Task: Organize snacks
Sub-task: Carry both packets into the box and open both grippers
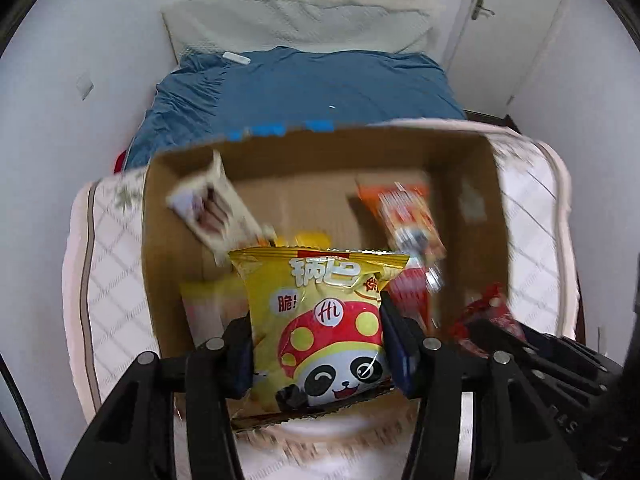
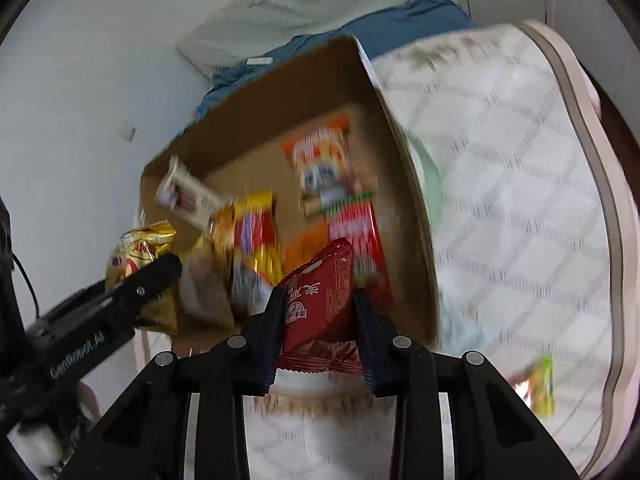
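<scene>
**Two packets gripped over the snack box**

Holding one packet each: the left gripper (image 1: 316, 344) is clamped on a yellow packet (image 1: 320, 320) with a panda print, pads pressing its two sides; the right gripper (image 2: 320, 336) is clamped on a dark red packet (image 2: 320, 304), held upright by its lower half. Both packets hang above the near edge of the box (image 1: 460, 168).

Count: one cardboard box, open on top, sitting on a quilted white mattress (image 1: 120, 280). Inside it, roughly five loose packets show in the right wrist view: one white (image 2: 184, 196), one yellow-and-red (image 2: 252, 240), one orange (image 2: 320, 152), one red striped (image 2: 360, 236), and one pale one (image 2: 204, 292) at the near left. Blur makes this count uncertain.

Edges and room: the middle and far floor of the box is bare cardboard. The box's far wall sits just before a blue blanket (image 1: 300, 88). The mattress is bare to the right of the box, except for one small yellow-green packet (image 2: 544, 384) near its edge.

Hard to read: all box contents are motion-smeared and their print is illegible. The grippers cover the near wall of the box. In the left wrist view only a corner of the red packet shows at right.
</scene>
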`<state>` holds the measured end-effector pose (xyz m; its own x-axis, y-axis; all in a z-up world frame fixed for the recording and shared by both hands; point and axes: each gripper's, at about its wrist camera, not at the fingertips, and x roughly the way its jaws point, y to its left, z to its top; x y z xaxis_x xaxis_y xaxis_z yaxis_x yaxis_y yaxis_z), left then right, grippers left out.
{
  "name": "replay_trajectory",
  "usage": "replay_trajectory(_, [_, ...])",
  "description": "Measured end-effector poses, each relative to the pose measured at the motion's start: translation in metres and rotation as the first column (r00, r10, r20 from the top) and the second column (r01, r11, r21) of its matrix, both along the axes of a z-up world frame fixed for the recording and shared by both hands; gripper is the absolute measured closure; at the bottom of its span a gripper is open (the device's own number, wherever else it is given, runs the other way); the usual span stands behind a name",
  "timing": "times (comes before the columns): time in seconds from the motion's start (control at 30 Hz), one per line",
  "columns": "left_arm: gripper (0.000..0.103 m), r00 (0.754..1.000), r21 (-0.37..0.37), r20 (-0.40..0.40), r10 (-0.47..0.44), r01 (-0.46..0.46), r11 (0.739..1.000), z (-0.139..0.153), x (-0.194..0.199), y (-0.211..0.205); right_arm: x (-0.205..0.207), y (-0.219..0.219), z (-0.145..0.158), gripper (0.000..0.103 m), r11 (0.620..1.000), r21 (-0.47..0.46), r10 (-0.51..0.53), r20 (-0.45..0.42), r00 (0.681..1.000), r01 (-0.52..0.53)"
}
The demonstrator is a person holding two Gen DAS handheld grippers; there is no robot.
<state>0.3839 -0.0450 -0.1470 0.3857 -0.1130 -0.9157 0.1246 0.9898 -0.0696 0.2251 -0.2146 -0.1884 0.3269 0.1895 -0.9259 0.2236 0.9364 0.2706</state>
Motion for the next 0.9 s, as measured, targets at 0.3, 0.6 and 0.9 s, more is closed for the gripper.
replay_trajectory(0.3, [0.053, 0.998, 0.054, -0.054, 0.030, -0.027, 0.998, -0.036, 0.084, 0.009, 0.104, 0.001, -0.005, 0.068, 0.985, -0.173, -0.015, 0.014, 1.000, 0.018])
replay_trajectory(0.6, [0.029, 0.996, 0.048, -0.080, 0.042, -0.039, 0.998, -0.060, 0.103, 0.011, 0.144, 0.002, -0.029, 0.042, 0.959, -0.284, 0.002, -0.029, 1.000, -0.010])
replay_trajectory(0.9, [0.007, 0.996, 0.045, -0.057, 0.070, -0.068, 0.997, -0.054, 0.093, 0.022, 0.132, 0.017, -0.030, 0.011, 0.968, -0.250, 0.033, -0.019, 0.999, -0.036])
